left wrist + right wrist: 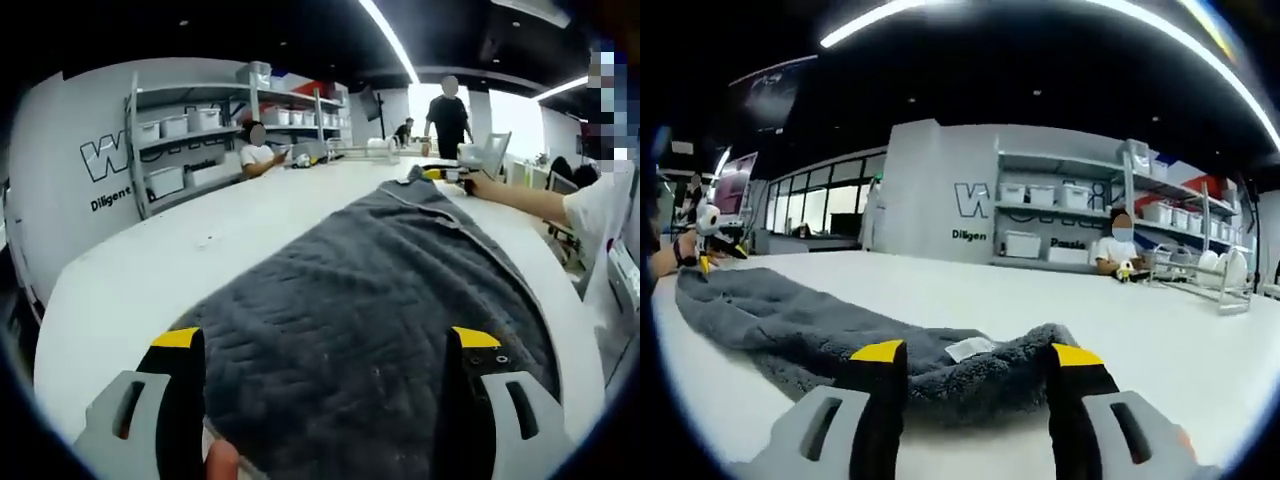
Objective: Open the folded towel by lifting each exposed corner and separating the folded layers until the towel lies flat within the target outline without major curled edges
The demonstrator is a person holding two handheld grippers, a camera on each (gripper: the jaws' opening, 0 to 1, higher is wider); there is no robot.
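While the grey towel point(390, 300) lies stretched along the white desk point(150, 270), the left claw point(325, 345) and right claw point(975, 360) gape over opposite ends.

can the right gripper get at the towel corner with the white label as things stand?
Probably yes. The right gripper has its jaws apart either side of the towel end, the white label sits just ahead between them, and nothing lies in between.

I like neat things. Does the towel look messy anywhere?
Yes. In the right gripper view, the grey towel is bunched and curled near the claw, its white tag showing, not flat on the white table.
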